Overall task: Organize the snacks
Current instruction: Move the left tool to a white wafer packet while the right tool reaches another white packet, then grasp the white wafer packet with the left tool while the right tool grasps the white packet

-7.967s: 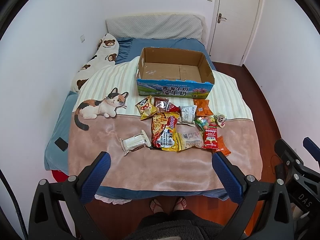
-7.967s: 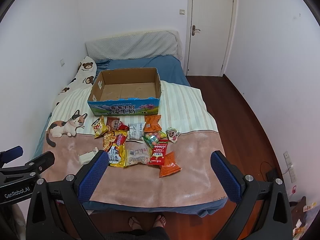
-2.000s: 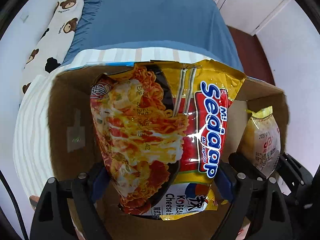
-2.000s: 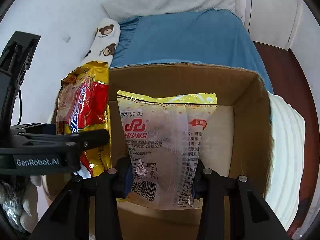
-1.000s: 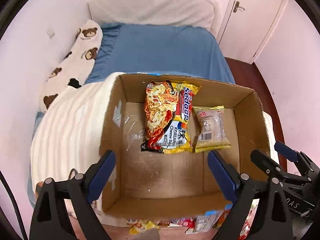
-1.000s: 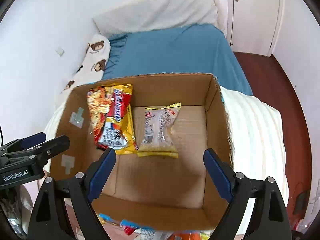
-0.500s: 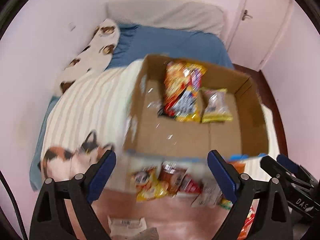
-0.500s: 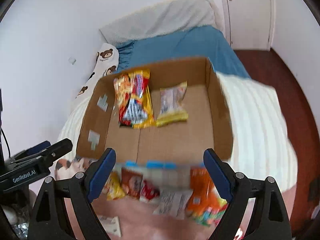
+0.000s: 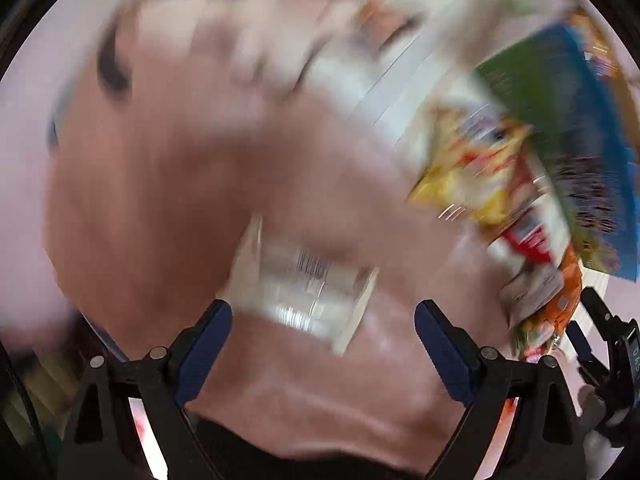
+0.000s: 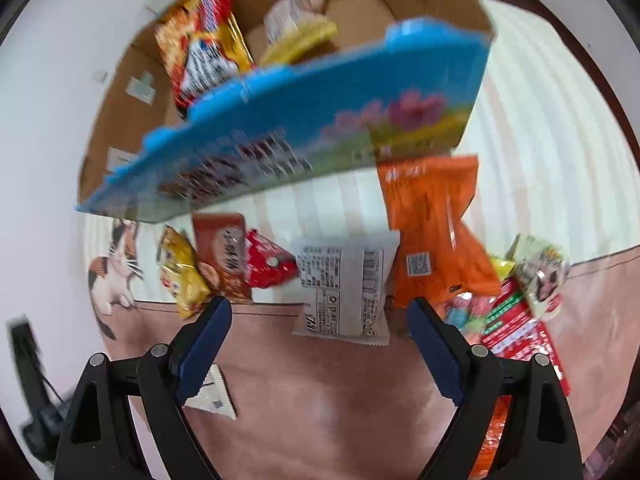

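The left wrist view is heavily blurred. My left gripper [image 9: 324, 336] is open and empty, low over a clear-wrapped white snack pack [image 9: 304, 292] on the pink blanket. My right gripper [image 10: 318, 334] is open and empty, just in front of a grey-white snack packet [image 10: 344, 284]. The cardboard box [image 10: 280, 148] with a blue printed front holds the Sedaap noodle pack [image 10: 200, 40] and a yellow-edged clear packet [image 10: 296, 28]. An orange packet [image 10: 432, 224], a red packet [image 10: 268, 266], a brown packet [image 10: 222, 256] and a yellow packet [image 10: 180, 276] lie before the box.
More snacks [image 10: 516, 312] lie at the right of the blanket [image 10: 320, 392], including a small cat-print pack [image 10: 540, 276]. The white pack [image 10: 210, 396] shows by my right gripper's left finger. The right gripper [image 9: 608, 360] shows at the left wrist view's right edge.
Both grippers have swung down from above the box to the loose snacks on the blanket. The left one now hovers over the white pack, the right one before the grey-white packet.
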Demonstrator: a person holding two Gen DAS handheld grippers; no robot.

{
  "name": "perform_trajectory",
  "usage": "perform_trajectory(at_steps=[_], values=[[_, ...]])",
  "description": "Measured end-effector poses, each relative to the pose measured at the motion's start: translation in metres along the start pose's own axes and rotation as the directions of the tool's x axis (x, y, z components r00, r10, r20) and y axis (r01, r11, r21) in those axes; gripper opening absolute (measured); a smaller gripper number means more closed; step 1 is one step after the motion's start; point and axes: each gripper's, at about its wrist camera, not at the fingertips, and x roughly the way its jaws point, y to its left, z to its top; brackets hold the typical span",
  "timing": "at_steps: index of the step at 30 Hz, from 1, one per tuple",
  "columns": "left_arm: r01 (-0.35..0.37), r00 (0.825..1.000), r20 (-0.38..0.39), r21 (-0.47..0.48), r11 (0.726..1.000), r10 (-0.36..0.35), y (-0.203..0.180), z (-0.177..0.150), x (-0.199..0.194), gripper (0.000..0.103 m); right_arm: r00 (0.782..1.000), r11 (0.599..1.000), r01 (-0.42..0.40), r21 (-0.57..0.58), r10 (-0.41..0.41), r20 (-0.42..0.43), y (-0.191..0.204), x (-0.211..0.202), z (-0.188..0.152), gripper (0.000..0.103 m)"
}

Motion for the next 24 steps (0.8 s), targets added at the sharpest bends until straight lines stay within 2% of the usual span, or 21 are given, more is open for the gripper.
perform_trajectory(at_steps=[3, 7, 10, 12, 13, 14, 15, 16, 18, 20, 22, 24], values=[[0.074, 0.990, -0.111, -0.127, 0.989, -0.088, 0.021, -0.005, 0.033, 0.088, 1.000, 1.000, 0.025, 0.010, -0.024, -0.019, -0.001, 0.017, -0.002, 0.092], [0.174, 0.964, -0.152, -0.260, 0.950, -0.218, 0.035, -0.004, 0.057, 0.088, 0.999, 0.998, 0.041, 0.046, -0.039, -0.034, -0.001, 0.036, -0.001, 0.092], [0.204, 0.947, -0.169, -0.346, 0.916, -0.275, 0.042, 0.002, 0.078, 0.088, 0.999, 0.996, 0.032, 0.086, -0.029, -0.038, -0.003, 0.049, 0.001, 0.091], [0.192, 0.938, -0.193, -0.402, 0.895, -0.288, 0.047, 0.001, 0.093, 0.088, 0.999, 0.995, 0.030, 0.095, -0.027, -0.031, -0.002, 0.054, 0.005, 0.090], [0.200, 0.932, -0.193, -0.431, 0.880, -0.306, 0.050, -0.002, 0.098, 0.084, 0.998, 0.995, 0.057, 0.087, -0.054, -0.037, 0.000, 0.058, 0.007, 0.089], [0.190, 0.933, -0.192, -0.453, 0.871, -0.303, 0.053, -0.005, 0.103, 0.075, 0.997, 0.994, 0.067, 0.085, -0.064, -0.040, 0.000, 0.061, 0.008, 0.088], [0.185, 0.936, -0.189, -0.456, 0.870, -0.298, 0.053, -0.008, 0.105, 0.072, 0.997, 0.994, 0.074, 0.086, -0.070, -0.044, -0.001, 0.063, 0.008, 0.085], [0.181, 0.940, -0.185, -0.441, 0.879, -0.287, 0.051, -0.011, 0.105, 0.072, 0.996, 0.993, 0.083, 0.083, -0.079, -0.050, -0.001, 0.065, 0.007, 0.082], [0.147, 0.964, -0.157, -0.350, 0.925, -0.213, 0.038, -0.016, 0.099, 0.070, 0.994, 0.992, 0.088, 0.089, -0.082, -0.069, -0.005, 0.068, 0.005, 0.073], [0.106, 0.985, -0.113, -0.213, 0.971, -0.132, 0.018, -0.021, 0.089, 0.067, 0.993, 0.991, 0.082, 0.105, -0.073, -0.092, -0.013, 0.073, 0.003, 0.066], [0.063, 0.995, -0.071, -0.069, 0.996, -0.068, -0.005, -0.026, 0.082, 0.064, 0.993, 0.992, 0.072, 0.107, -0.062, -0.100, -0.019, 0.076, 0.001, 0.064], [-0.014, 1.000, -0.011, 0.119, 0.993, 0.015, -0.035, -0.034, 0.074, 0.063, 0.993, 0.994, 0.070, 0.086, -0.061, -0.105, -0.020, 0.078, -0.001, 0.062]])
